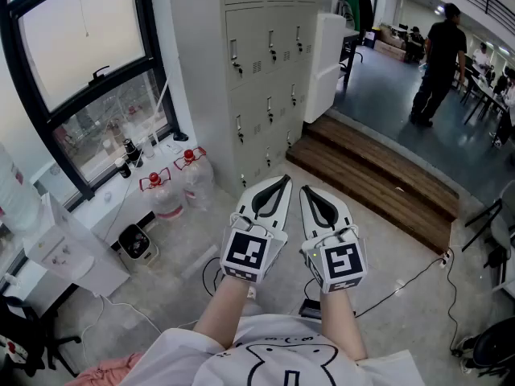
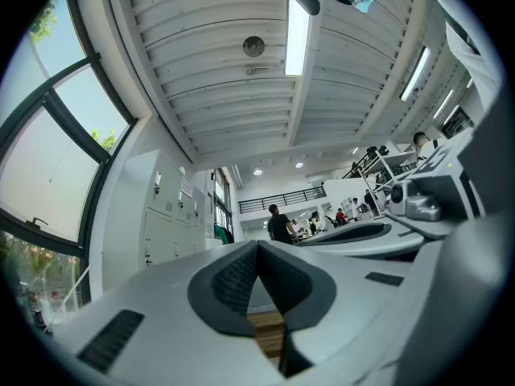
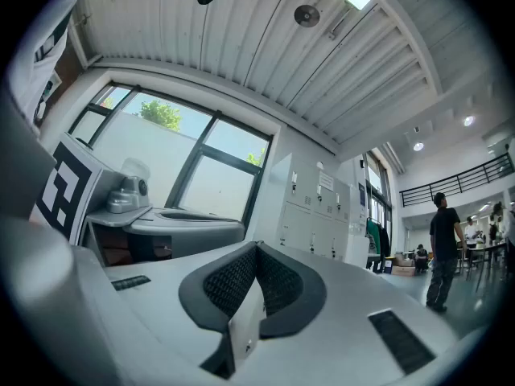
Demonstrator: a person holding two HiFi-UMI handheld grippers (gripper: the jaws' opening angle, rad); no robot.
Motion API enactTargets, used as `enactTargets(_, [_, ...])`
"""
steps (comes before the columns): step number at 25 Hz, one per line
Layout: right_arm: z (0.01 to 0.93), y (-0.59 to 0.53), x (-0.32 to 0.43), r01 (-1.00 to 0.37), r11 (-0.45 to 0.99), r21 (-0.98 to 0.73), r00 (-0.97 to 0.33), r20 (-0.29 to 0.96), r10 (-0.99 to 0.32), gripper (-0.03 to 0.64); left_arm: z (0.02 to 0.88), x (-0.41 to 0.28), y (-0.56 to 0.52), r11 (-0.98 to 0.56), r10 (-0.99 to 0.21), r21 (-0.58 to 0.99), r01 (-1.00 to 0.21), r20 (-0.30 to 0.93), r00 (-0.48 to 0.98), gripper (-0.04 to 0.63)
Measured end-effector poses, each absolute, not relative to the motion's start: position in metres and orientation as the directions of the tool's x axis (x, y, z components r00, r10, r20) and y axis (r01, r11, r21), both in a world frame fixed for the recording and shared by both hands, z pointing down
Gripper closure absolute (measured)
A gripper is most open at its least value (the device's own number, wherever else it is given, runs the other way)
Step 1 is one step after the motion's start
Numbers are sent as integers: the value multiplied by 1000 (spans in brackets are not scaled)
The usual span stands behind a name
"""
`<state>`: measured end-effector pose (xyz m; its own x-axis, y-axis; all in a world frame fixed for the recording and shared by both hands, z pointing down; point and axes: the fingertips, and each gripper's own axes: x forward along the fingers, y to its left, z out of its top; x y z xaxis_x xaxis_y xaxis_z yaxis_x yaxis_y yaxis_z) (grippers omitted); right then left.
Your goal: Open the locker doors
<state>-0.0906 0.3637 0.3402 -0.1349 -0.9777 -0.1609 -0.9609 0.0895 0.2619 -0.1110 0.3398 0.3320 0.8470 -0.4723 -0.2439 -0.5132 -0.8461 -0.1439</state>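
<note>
Left hand-held gripper [image 1: 285,180]: jaws clenched tip to tip, nothing between them. Right hand-held gripper [image 1: 306,190]: likewise clenched and empty, just beside the left.

Step, as judged: approach only. No door touched; all look shut.

Lockers [image 1: 261,63] stand ahead, slightly left, well apart from both. Next move calls for closing in on a handle [image 1: 234,56] and parting the jaws.

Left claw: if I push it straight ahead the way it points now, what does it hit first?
Probably not the lockers, which sit left of its line. The shut left claw aims past them, over the wooden step, at the white cabinet beyond. Depth is unclear.
</note>
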Motion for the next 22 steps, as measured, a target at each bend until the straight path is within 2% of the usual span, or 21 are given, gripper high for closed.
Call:
enactTargets(10, [348, 336, -101, -958, 126, 256, -167, -145, -975, 598, 342, -122, 312, -838, -494, -125, -531, -240, 836, 577])
enactTargets(22, [342, 250, -86, -963, 143, 226, -181, -159, -971, 597, 340, -109, 227, -841, -496, -114, -530, -232, 837, 577])
